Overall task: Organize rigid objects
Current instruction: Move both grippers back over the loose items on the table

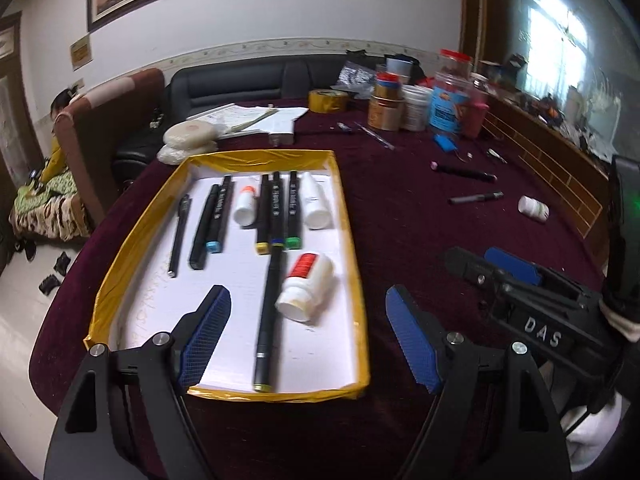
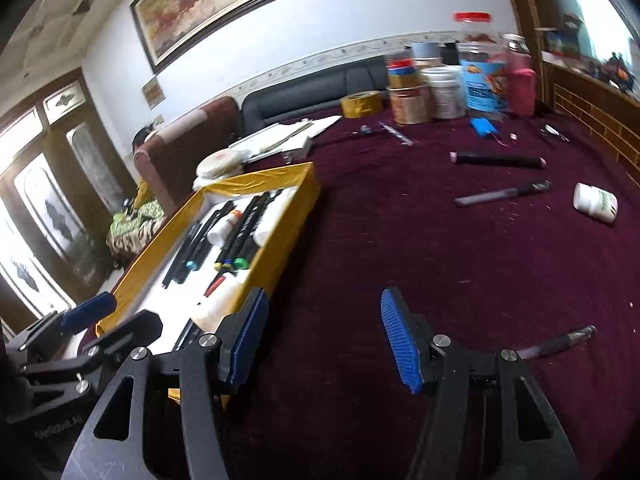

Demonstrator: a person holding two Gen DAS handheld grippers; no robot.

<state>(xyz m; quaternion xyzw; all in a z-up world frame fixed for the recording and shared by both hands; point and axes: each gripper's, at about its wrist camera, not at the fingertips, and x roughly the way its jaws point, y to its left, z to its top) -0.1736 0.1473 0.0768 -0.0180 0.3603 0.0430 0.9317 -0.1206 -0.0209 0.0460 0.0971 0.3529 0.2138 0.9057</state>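
Both grippers are standing open with nothing between their pads: the left gripper (image 1: pixel 308 334) is hovering over the near end of the yellow-edged tray (image 1: pixel 362 280), and the right gripper (image 2: pixel 324 342) is hanging over bare maroon table (image 2: pixel 400 240) just right of the tray's near corner.

The tray, in the centre-left of the left wrist view, is already carrying a row of markers (image 1: pixel 276 210), a long black pen (image 1: pixel 269 320) and a red-labelled white bottle (image 1: pixel 306 284) lying in the lower middle. So the sorting looks partly done, and this seems to be the gap between one placing and the next pick.

Loose things are waiting at the right of the right wrist view: a black marker (image 2: pixel 498 160), a grey pen (image 2: pixel 502 193), a white bottle (image 2: pixel 596 203), and another pen (image 2: pixel 556 344) at lower right, nearest the right gripper. The next move is probably calling for reaching across to one of these, aligning the pads across its narrow body.
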